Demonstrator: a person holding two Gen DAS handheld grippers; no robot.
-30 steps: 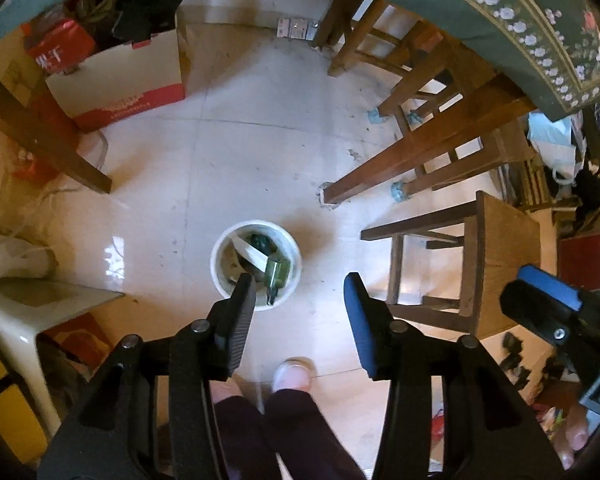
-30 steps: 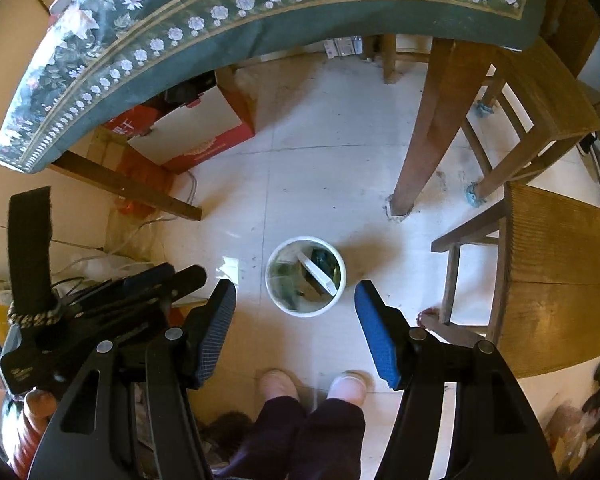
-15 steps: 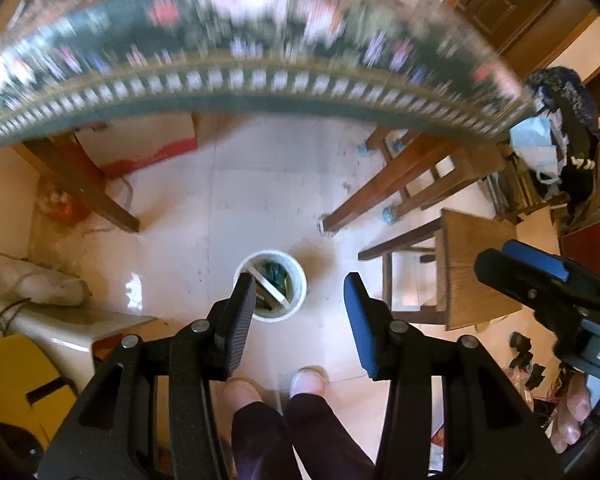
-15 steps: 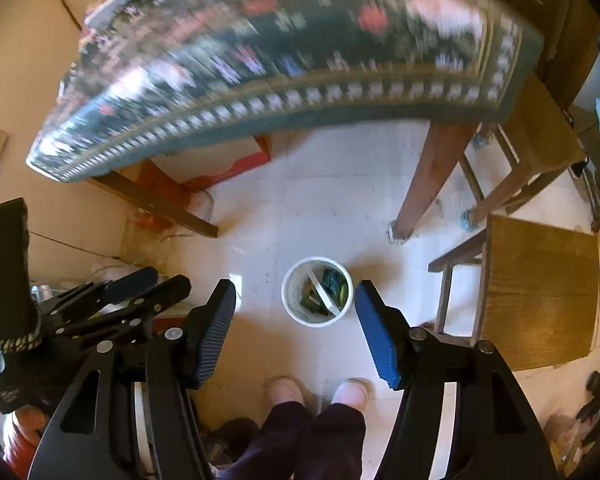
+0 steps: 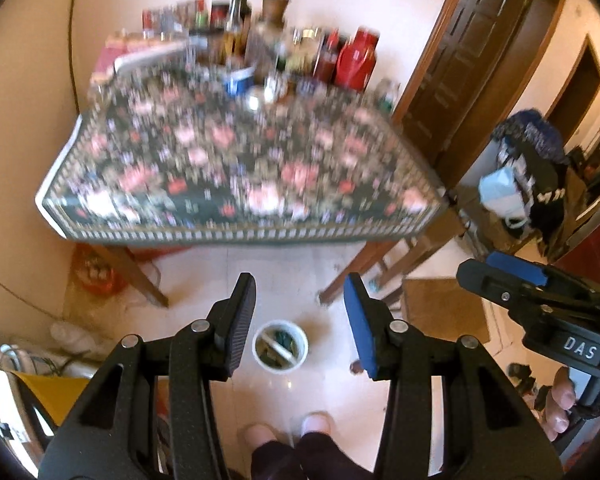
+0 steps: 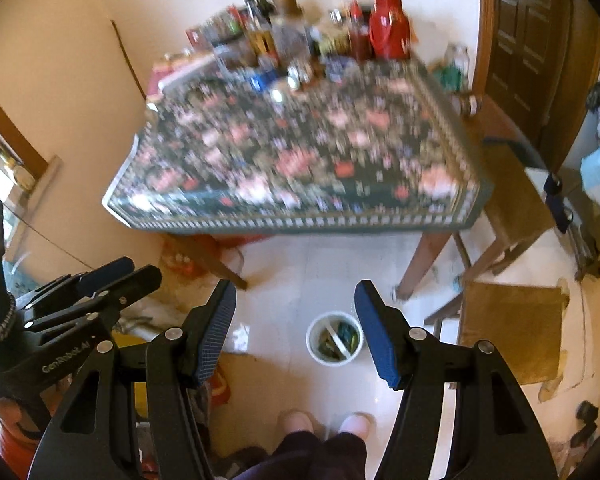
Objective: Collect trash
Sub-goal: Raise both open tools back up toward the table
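Left wrist view shows my left tool [image 5: 300,312] parted and empty; my right tool [image 6: 296,320] likewise parted, holding nothing; the bin [image 5: 280,345] sits on the floor below both, some trash already inside; the cluttered tabletop [image 5: 236,168] lies ahead and above it, blurred; neither hand looks nearer.

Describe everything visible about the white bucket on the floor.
The white bucket is small, round and open-topped, and looks like plastic. It stands upright on the pale tiled floor, in front of the table with the floral cloth and ahead of the person's feet. Inside lie greenish scraps and a pale strip across them. Nothing touches it from outside.
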